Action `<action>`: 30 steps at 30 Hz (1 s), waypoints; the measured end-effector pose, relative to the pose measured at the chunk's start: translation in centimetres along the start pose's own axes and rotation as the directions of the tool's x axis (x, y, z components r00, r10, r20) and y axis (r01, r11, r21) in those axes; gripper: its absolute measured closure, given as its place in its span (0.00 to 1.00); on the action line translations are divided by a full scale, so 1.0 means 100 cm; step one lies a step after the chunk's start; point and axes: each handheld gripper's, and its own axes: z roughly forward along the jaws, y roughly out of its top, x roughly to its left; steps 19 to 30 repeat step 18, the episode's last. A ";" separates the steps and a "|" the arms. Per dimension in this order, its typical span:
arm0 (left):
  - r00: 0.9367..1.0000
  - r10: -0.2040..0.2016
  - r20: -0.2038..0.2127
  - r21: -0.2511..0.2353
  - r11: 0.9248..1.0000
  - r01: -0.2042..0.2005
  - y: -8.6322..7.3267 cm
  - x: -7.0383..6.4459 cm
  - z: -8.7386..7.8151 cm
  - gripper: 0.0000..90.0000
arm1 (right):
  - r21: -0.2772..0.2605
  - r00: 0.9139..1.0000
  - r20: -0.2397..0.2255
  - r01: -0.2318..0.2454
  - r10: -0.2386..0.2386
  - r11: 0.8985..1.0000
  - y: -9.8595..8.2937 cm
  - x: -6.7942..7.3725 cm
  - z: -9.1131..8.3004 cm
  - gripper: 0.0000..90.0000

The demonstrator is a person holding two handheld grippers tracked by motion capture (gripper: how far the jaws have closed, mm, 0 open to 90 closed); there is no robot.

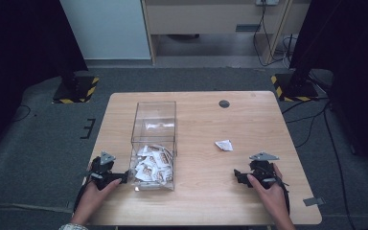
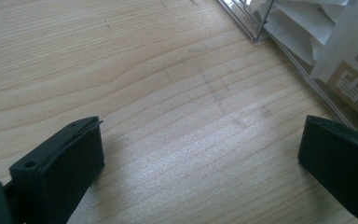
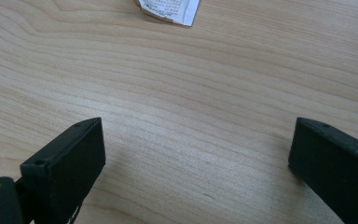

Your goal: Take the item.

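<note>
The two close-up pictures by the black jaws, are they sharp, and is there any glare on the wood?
Left gripper view: a pale sheen on the table between the jaws, grain sharp, packets slightly soft. Right gripper view: milder sheen, the loose packet readable but soft.

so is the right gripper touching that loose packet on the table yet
Apart. The right gripper view shows bare wood between the open right gripper and the loose packet; the high view shows the same gap.
</note>
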 end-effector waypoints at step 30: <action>1.000 0.001 0.001 0.000 1.000 -0.001 0.000 0.000 0.000 0.00 | -0.013 0.998 0.024 0.057 -0.057 0.998 -0.008 0.007 0.000 0.01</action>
